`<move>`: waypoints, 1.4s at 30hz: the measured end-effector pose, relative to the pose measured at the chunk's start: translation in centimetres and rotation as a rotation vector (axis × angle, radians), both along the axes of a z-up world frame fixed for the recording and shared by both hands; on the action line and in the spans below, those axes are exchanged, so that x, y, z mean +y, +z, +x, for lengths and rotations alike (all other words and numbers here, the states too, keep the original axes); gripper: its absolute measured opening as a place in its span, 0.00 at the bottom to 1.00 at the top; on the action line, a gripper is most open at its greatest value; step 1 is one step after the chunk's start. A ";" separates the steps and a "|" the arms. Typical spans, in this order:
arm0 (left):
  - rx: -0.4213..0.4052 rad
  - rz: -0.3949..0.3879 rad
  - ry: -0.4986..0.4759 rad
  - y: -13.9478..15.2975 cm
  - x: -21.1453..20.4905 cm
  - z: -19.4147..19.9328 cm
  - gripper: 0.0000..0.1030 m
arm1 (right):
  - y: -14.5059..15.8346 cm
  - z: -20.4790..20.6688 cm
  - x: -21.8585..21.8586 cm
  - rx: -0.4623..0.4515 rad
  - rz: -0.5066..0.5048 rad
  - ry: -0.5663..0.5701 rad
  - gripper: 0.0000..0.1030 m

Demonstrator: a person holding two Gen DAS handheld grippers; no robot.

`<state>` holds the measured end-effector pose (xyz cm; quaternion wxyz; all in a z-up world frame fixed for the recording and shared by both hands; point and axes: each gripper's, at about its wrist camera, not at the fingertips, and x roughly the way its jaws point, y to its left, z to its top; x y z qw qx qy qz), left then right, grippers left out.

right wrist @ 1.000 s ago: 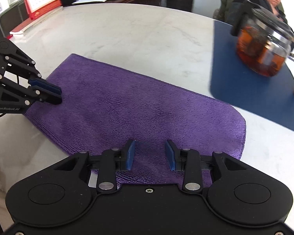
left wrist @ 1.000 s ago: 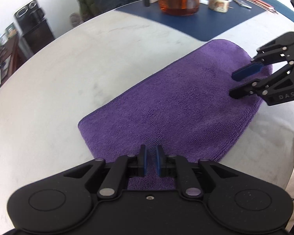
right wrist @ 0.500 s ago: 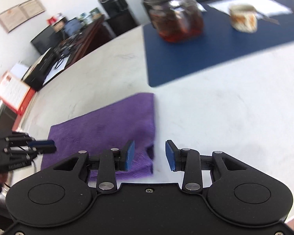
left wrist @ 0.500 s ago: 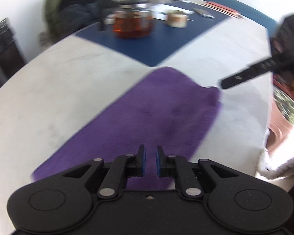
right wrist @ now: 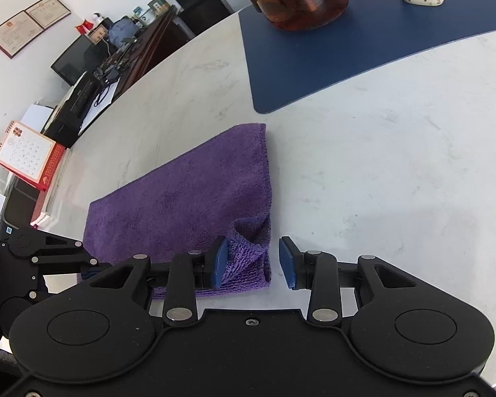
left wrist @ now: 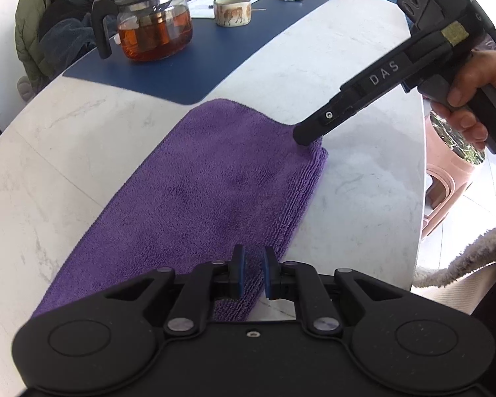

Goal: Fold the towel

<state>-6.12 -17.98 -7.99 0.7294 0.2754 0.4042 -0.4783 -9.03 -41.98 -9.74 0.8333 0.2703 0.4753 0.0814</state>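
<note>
Pale marbled stone fills the table (right wrist: 396, 172) under both our cameras, with a dark blue mat (right wrist: 363, 43) farther back carrying a glass teapot (left wrist: 153, 29) of amber tea and a painted mug (left wrist: 232, 11). A second ago the purple towel (left wrist: 208, 192) lay as a broad sheet with both our grippers over it; now it is a narrower strip — its right long edge shows stacked, ribbed layers, so we judge one half has been laid over the other.

Our right gripper (right wrist: 253, 261) has its blue pads spread wide, gripping nothing, at the towel's near right corner, where a small pocket of cloth (right wrist: 248, 231) still stands open. In the left view that gripper's tip touches down on the same corner. Our left gripper (left wrist: 251, 276) sits at the other end of the strip with its pads close together but a slim gap between them; the cloth shows behind the gap, and we cannot tell whether any is pinched.

We take it one fold is in place, and the puffed corner wants flattening before any further fold.

Terry microfibre, this towel: soft, matte, with a short looped pile that shades darker where brushed. Its corners are rounded, and the layered edge reads as fine parallel ridges. It should drape limply and cling a little to itself.
</note>
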 end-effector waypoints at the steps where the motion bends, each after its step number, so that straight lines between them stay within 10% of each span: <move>1: -0.001 -0.003 -0.006 0.1 0.1 -0.1 0.11 | 0.4 -0.1 0.1 -0.003 0.008 -0.003 0.33; 11: 0.006 -0.021 -0.034 0.2 1.4 -0.5 0.15 | -0.2 1.1 1.4 0.042 -0.100 -0.018 0.36; 18: -0.009 -0.023 -0.031 0.0 2.5 -0.3 0.15 | 0.1 1.2 1.1 0.028 -0.129 -0.015 0.04; 42: -0.218 -0.036 -0.123 -0.8 -3.3 -2.3 0.15 | 4.7 1.6 0.8 -0.080 0.059 -0.049 0.03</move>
